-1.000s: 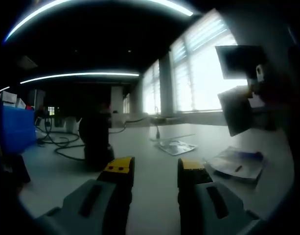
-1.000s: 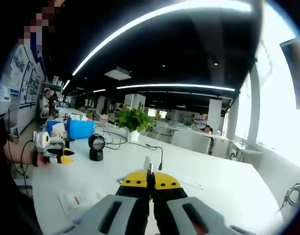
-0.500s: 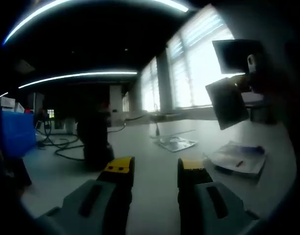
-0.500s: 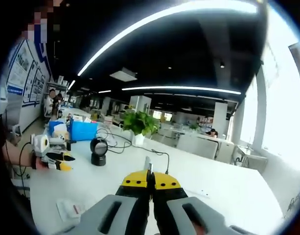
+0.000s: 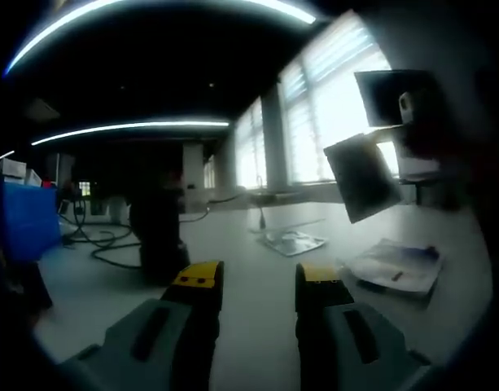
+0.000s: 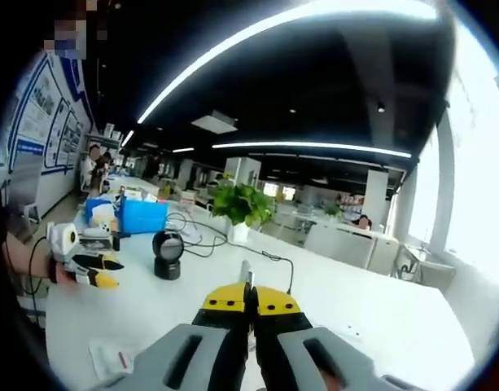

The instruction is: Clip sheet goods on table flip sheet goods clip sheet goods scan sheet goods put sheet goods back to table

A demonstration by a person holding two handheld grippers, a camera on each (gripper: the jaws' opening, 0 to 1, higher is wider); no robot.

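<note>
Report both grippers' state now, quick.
Left gripper: open, holding nothing.
Right gripper: shut on a thin grey sheet, held up above the white table.

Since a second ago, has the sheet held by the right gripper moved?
Yes. In the left gripper view the held sheet has shifted left and up against the window.

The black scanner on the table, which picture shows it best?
The right gripper view: the scanner stands well lit, round head on its base, cable trailing behind. In the left gripper view the scanner is a dark shape.
</note>
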